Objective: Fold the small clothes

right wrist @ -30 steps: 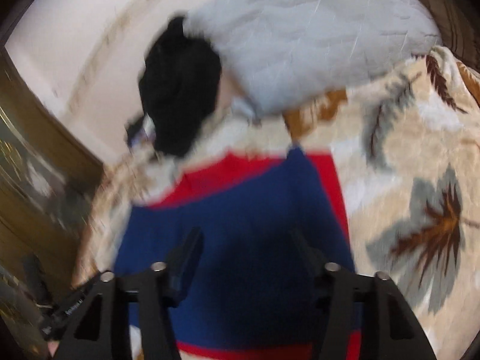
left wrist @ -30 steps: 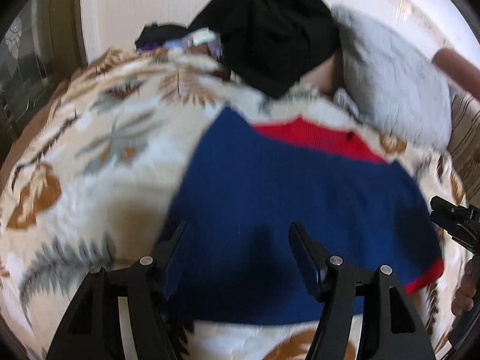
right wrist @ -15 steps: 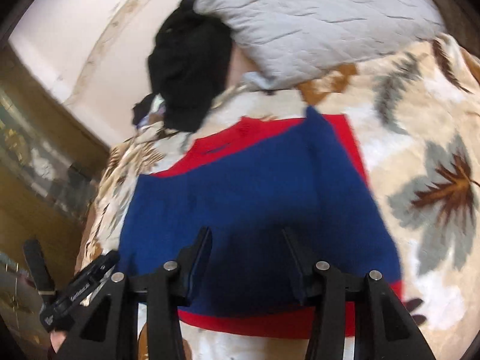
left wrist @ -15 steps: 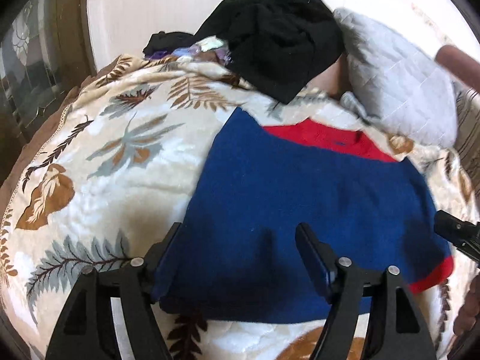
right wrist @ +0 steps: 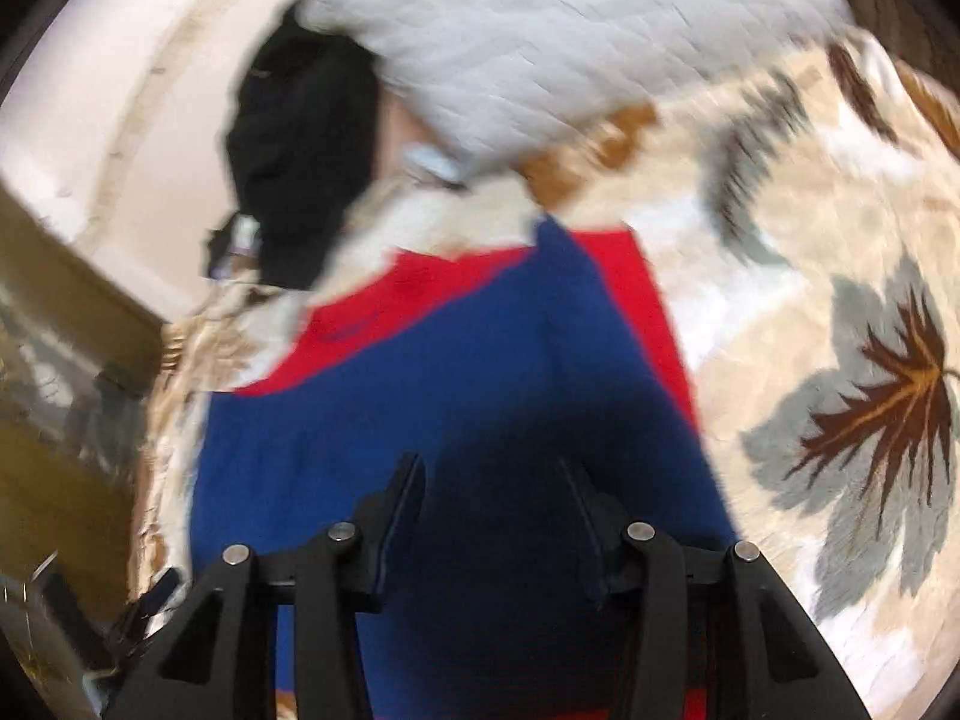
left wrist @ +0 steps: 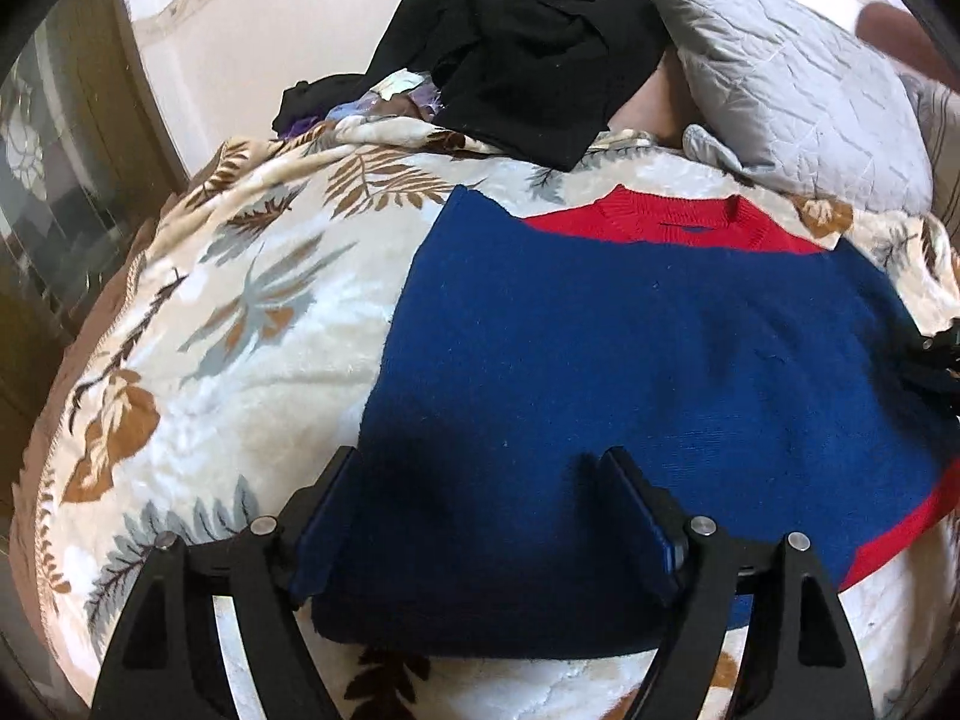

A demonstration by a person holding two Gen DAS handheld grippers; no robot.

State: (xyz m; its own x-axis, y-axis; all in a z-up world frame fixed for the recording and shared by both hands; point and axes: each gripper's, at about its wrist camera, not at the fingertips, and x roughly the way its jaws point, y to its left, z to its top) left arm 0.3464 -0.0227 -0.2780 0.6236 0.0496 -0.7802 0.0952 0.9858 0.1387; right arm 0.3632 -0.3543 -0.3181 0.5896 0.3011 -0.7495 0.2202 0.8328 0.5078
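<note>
A small blue knit sweater (left wrist: 630, 360) with red collar and red hem lies folded flat on the leaf-patterned blanket (left wrist: 240, 330). It also shows in the right wrist view (right wrist: 480, 390). My left gripper (left wrist: 480, 480) is open and empty above the sweater's near left corner. My right gripper (right wrist: 492, 480) is open and empty above the sweater's blue middle; that view is blurred. The right gripper's tip shows at the right edge of the left wrist view (left wrist: 936, 354).
A heap of black clothes (left wrist: 528, 42) and a grey quilted pillow (left wrist: 792, 78) lie at the far end of the bed by the wall. The pillow (right wrist: 570, 30) and black heap (right wrist: 300, 138) show in the right view. A dark wooden door (left wrist: 60, 180) stands at the left.
My left gripper has drawn back a little over the sweater's near edge. My right gripper has moved in closer and lower over the sweater and its jaws stand narrower.
</note>
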